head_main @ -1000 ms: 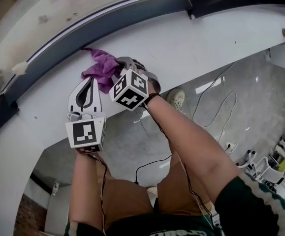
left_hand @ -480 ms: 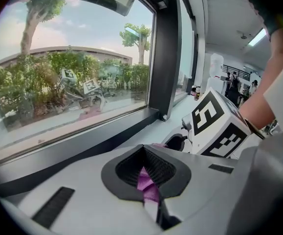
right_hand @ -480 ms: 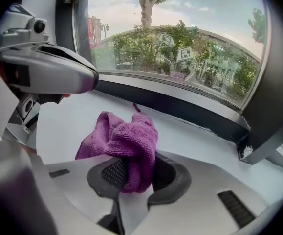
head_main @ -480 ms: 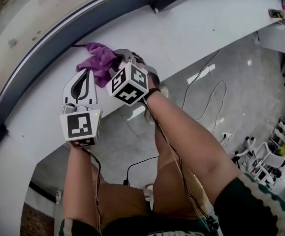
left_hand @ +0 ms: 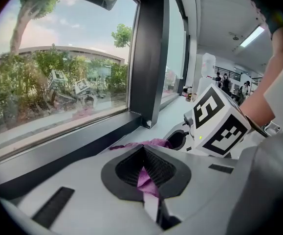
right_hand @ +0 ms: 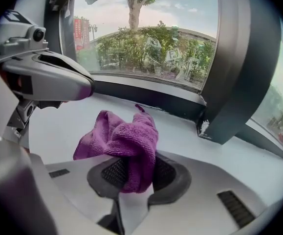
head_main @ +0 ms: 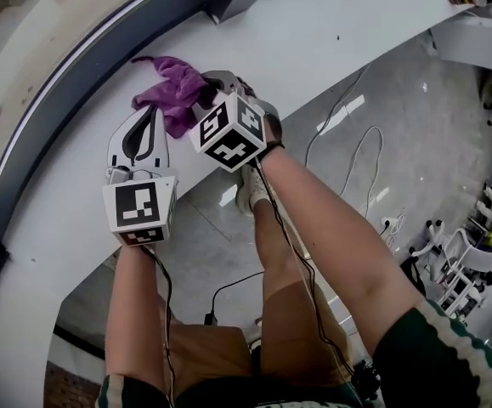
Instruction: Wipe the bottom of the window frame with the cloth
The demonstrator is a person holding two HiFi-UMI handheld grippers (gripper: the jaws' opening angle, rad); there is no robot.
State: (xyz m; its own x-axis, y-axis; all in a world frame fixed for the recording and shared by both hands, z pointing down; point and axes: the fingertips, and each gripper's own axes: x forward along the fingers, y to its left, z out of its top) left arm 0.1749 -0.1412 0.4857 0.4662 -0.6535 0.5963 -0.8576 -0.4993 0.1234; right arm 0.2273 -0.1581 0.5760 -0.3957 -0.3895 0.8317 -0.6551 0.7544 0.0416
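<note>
Where the dark bottom rail of the window frame [head_main: 76, 79] curves along the far edge of the white sill [head_main: 59, 194], the left tongs [head_main: 155, 110] rest over the sill a little in from its near edge, pointing at the rail. They are clenched, tip against tip. In the left gripper view a sliver of purple shows in the opening between the two pads, and I cannot tell whether it is nipped there or merely seen through.

Just to their right lies the purple cloth [head_main: 173, 92], bunched up on the sill close to the rail, with one thin corner reaching towards it. The right tongs [head_main: 207, 100] are clamped on the cloth's near side; the right gripper view shows a fold [right_hand: 134, 175] squeezed between the pads while the rest spills forward onto the sill.

Further right, the frame's dark upright post [right_hand: 234, 82] meets the sill. Beyond the sill's near edge, grey floor [head_main: 398, 126] carries a looping white cable [head_main: 356, 168].
</note>
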